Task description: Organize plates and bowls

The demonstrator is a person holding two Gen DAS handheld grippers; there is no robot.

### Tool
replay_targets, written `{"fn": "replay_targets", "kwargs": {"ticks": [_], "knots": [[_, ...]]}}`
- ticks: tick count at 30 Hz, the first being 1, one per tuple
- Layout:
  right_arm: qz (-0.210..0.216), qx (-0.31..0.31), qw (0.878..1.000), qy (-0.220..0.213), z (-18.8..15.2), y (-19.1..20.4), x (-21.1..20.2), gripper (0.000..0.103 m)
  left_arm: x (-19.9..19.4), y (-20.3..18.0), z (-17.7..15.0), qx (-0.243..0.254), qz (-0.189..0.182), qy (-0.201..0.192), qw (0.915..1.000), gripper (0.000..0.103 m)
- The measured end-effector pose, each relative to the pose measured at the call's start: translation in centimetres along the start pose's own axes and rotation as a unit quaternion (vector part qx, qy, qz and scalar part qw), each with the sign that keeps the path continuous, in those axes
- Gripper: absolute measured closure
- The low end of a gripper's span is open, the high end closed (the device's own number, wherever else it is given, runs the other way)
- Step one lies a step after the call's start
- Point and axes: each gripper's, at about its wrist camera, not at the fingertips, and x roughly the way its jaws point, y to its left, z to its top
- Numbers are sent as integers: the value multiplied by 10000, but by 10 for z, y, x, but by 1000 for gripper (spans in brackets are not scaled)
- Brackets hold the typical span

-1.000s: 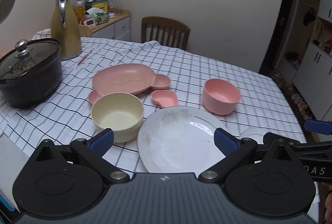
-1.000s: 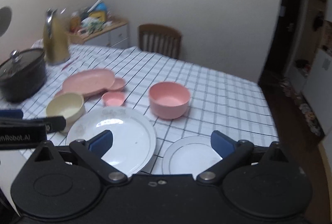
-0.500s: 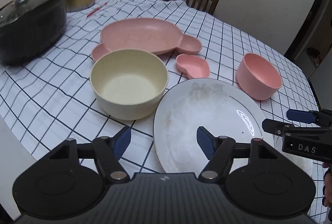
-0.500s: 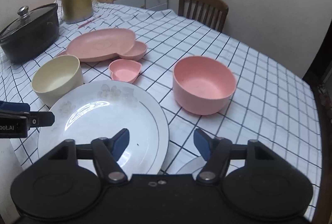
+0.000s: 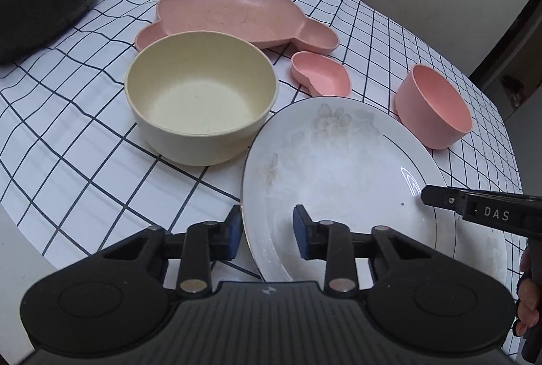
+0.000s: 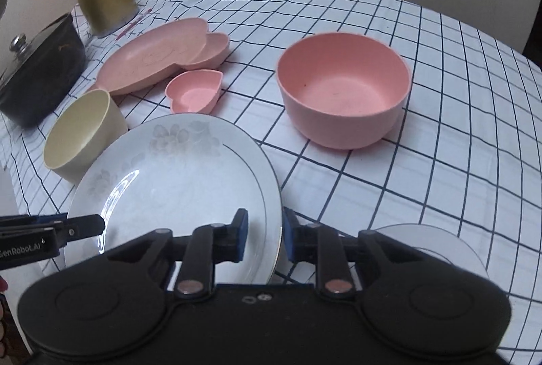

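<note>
- The large white plate (image 5: 342, 175), glazed china with a faint floral print and a thin dark rim line, lies on the checked tablecloth (image 5: 84, 162) at the near table edge, just beside the cream bowl (image 5: 200, 97) and near the pink bowl (image 6: 344, 94).
- The left gripper (image 5: 267, 231) is set astride the plate's near-left rim, one pad outside it and one over the plate; its jaws are closing and are not yet seen to be pressed on the rim.
- The right gripper (image 6: 264, 234) is set astride the opposite rim, a narrow gap remaining as its jaws close.
- The plate is judged stiff, fairly heavy, slick and breakable; a pinch on the thin rim could slide.
- A hold at two opposite rim points is judged best, with the plate kept level.
- A smaller white plate (image 6: 437, 244) is partly hidden behind the right gripper.
- The pink divided platter (image 5: 237, 16) and the pink heart-shaped dish (image 6: 194, 92) lie farther back.
</note>
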Motion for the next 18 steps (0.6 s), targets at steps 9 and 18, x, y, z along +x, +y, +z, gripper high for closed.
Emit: {"fn": "replay_targets", "kwargs": {"ticks": [9,18], "knots": [[375,471,9980,212,5,-20,4,95,6,15,4,-258,-229,119,9993,90],[494,579,9964,361,3,-20,2,96,3,21,2,-163,-360,136,9991,92]]}}
